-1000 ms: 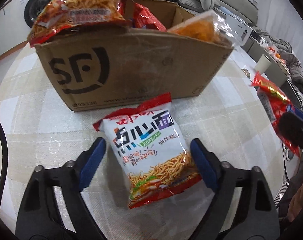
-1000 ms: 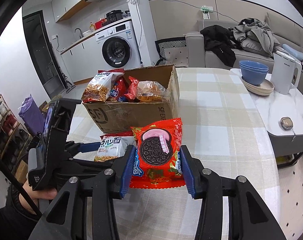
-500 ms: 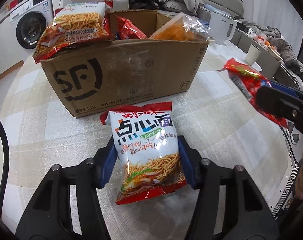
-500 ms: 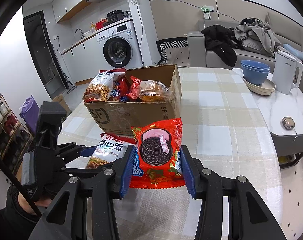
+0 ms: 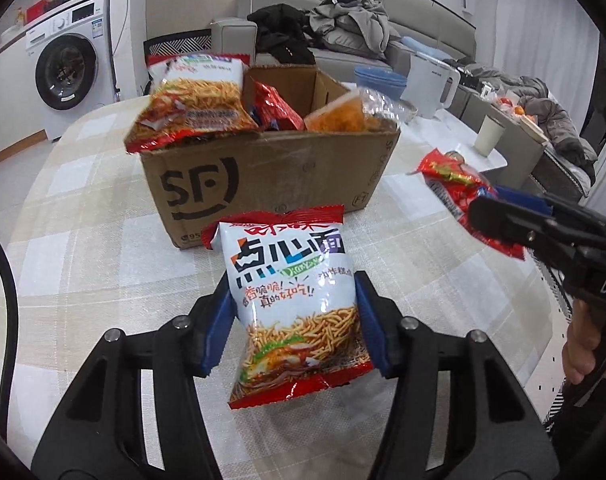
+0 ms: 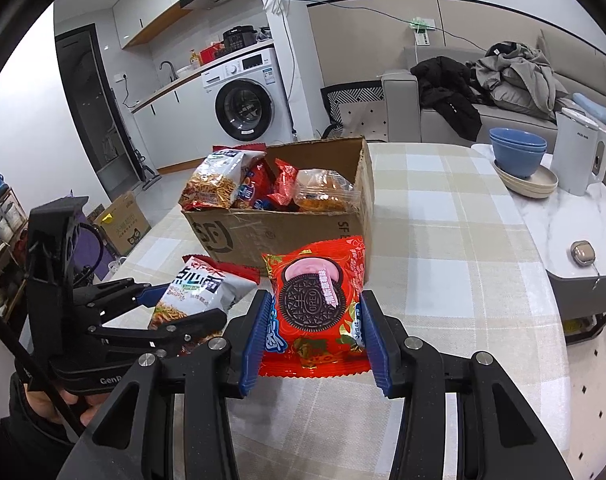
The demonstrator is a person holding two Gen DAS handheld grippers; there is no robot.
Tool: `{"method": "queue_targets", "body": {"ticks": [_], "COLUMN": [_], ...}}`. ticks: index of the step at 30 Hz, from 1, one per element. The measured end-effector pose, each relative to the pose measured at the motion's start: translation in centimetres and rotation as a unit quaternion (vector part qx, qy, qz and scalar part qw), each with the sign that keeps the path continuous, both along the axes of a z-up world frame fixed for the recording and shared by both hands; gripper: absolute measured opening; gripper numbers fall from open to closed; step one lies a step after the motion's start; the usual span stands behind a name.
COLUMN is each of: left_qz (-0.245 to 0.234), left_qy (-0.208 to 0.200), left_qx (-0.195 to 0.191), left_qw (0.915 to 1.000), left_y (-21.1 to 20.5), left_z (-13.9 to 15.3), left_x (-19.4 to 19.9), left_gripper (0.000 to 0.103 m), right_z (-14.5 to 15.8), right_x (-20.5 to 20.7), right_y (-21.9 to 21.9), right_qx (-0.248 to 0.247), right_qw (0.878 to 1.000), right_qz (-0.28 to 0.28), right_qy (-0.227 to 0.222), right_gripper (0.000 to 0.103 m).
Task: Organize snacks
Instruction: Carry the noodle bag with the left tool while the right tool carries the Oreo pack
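I have a packet clamped in each tool. My left gripper (image 5: 295, 320) is pinched across the middle of the white noodle snack bag (image 5: 291, 300), blue pads pressing both side edges, the bag standing up between them and clear of the checked tablecloth (image 5: 83, 240). My right gripper (image 6: 313, 332) is closed on the red cookie packet (image 6: 317, 304) the same way, pads on its two sides.

The cardboard box (image 5: 271, 176) sits straight ahead of the left tool and just beyond the right one, already crowded with other snack bags along its near edge; the far corner looks open, though I cannot see its floor from either camera.

Both packets should be light, puffed with air and slick-skinned, so they will squash before they resist. The noodle sticks and the cookies inside are brittle, so I judge a firm squeeze would crush them. Holding across the middle, where the filling gives the pads something to bear on, seems safest; the crimped ends would slide out or fold.
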State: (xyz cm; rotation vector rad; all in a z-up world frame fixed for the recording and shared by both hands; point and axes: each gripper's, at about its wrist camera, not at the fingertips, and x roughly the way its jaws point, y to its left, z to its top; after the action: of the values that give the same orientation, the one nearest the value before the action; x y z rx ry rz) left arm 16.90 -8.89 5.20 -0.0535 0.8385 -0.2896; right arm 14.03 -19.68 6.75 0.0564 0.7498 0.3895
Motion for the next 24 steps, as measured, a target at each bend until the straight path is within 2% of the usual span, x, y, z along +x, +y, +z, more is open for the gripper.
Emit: {"method": "queue_targets", "body": {"ticks": [4,12,18,24], "left_qz": [0.003,0.016,0.033,0.054], "left_qy": [-0.012,-0.051,-0.076,-0.09], "left_qx": [-0.024,-0.041,-0.04,-0.033], "left_qw": [0.9997,0.9977,0.9958,0.9939], "left_y": [1.8,5.8,9.1,10.7], "left_z": [2.1,7.0,10.0,12.7], "left_x": [-0.9,-2.1,-3.2,-2.4], "left_gripper": [0.054,0.054,0.054,0.054], "right_z": [0.3,0.7,1.0,1.8], "right_x": [-0.3,-0.8,-0.6,0.0], "right_y": [0.4,1.1,1.6,1.6], "right_qx": [0.005,0.009,0.013,0.031], "right_qw": [1.0,1.0,0.999,0.998], "right_qz": [0.007,0.012,0.011,0.003], "right_qy": [-0.005,-0.02,-0.035,-0.056], "right_gripper": [0.045,0.045,0.045,0.045]}}
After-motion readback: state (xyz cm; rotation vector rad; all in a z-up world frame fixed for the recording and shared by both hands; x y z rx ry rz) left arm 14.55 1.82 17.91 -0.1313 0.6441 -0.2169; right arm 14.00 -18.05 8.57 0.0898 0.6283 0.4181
